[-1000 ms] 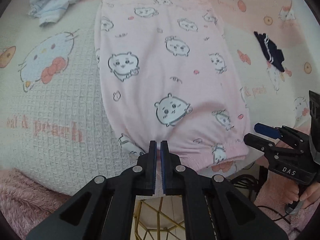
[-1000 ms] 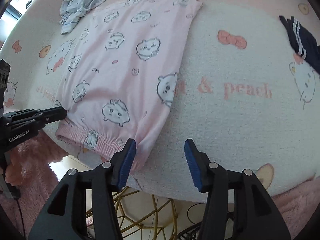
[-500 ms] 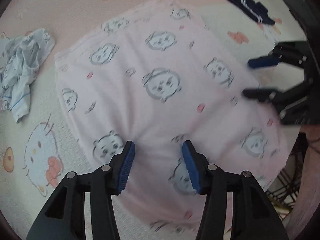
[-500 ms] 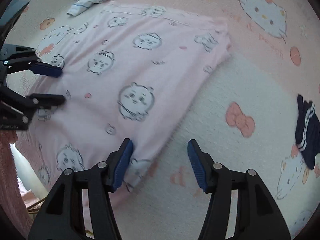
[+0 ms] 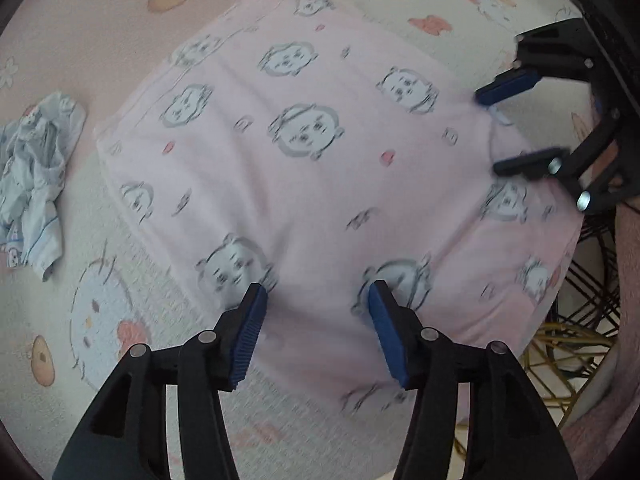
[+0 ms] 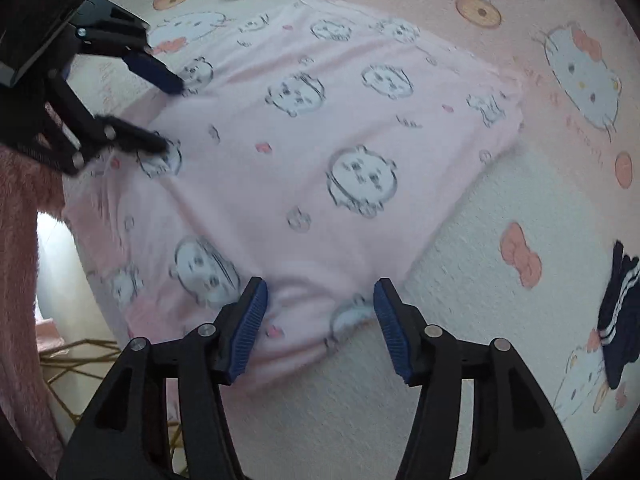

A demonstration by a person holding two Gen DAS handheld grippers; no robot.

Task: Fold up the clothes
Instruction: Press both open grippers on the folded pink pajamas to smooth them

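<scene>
A folded pink garment [image 5: 320, 160] printed with cartoon faces lies flat on the patterned cover, its hem at the near edge. My left gripper [image 5: 316, 292] points down over the garment's left side. Its jaws are opening, and the cloth lies beneath the gap with no pad pressing on it. My right gripper [image 6: 319, 286] hangs open over the garment's [image 6: 320, 140] right edge, one pad above the cloth and the other above the cover. Each gripper appears in the other's view: the right gripper [image 5: 490, 132] and the left gripper [image 6: 168, 116], both with jaws apart.
A crumpled light blue garment [image 5: 36, 176] lies beyond the pink one, and a navy striped piece [image 6: 620, 320] sits off to the right. The cat-print cover [image 6: 500, 360] ends at the near edge, with a gold wire frame [image 5: 568, 340] and pink fluffy rug [image 6: 16, 280] below.
The left jaws went from shut to wide apart. Both grippers rolled and moved from the hem at the near edge to above the garment's sides. The right jaws widened slightly.
</scene>
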